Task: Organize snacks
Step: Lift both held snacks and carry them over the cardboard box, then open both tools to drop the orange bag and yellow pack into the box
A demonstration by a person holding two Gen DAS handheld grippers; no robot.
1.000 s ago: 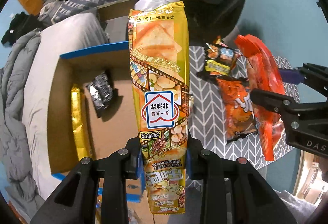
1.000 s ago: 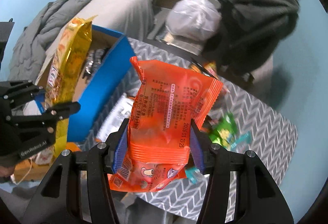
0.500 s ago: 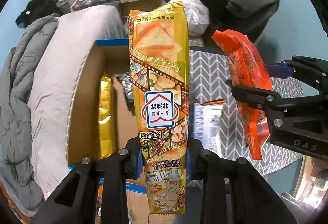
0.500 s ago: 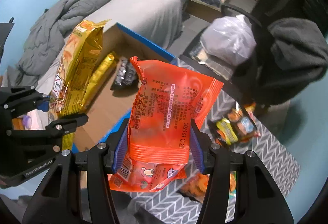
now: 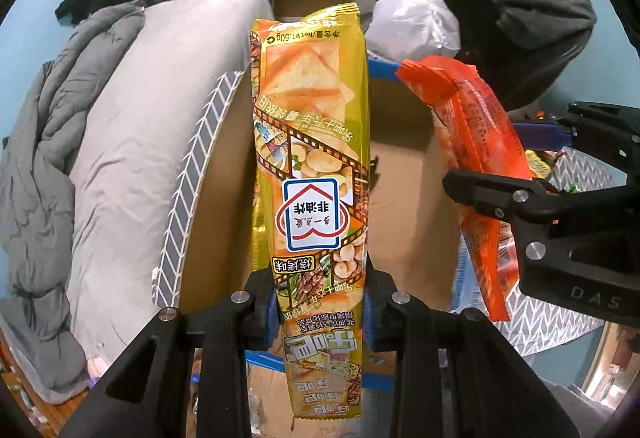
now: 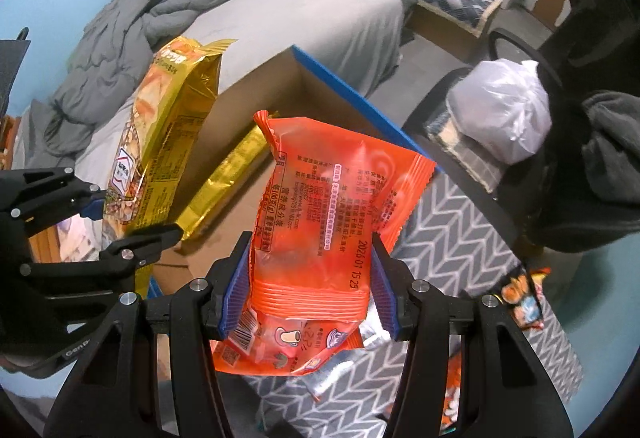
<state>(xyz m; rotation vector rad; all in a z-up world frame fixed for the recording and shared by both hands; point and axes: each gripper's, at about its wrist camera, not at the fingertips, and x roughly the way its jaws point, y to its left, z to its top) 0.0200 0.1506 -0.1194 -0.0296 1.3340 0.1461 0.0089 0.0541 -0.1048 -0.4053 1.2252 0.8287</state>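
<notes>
A bed (image 6: 304,13) with a grey sheet and a rumpled grey duvet fills the 10 to 12 o'clock part of the right wrist view. Beside it, on the worktop (image 6: 452,238) with its grey chevron cloth, stands an open cardboard box (image 6: 256,93) with blue edges; a gold packet (image 6: 228,181) leans against its inner wall. At 2 o'clock a white plastic bag (image 6: 500,109) sits on a chair, a dark grey garment (image 6: 608,149) just beside it.

The left claw (image 5: 320,302) is closed on a tall yellow snack bag (image 5: 312,157), held upright above the box opening. The right claw (image 6: 308,294) is clamped on an orange snack packet (image 6: 332,213), also upright, over the box's edge nearest the worktop and at 3 o'clock of the yellow bag in the left wrist view. More small snack packets (image 6: 524,298) lie on the cloth at 4 o'clock of the right wrist view.
</notes>
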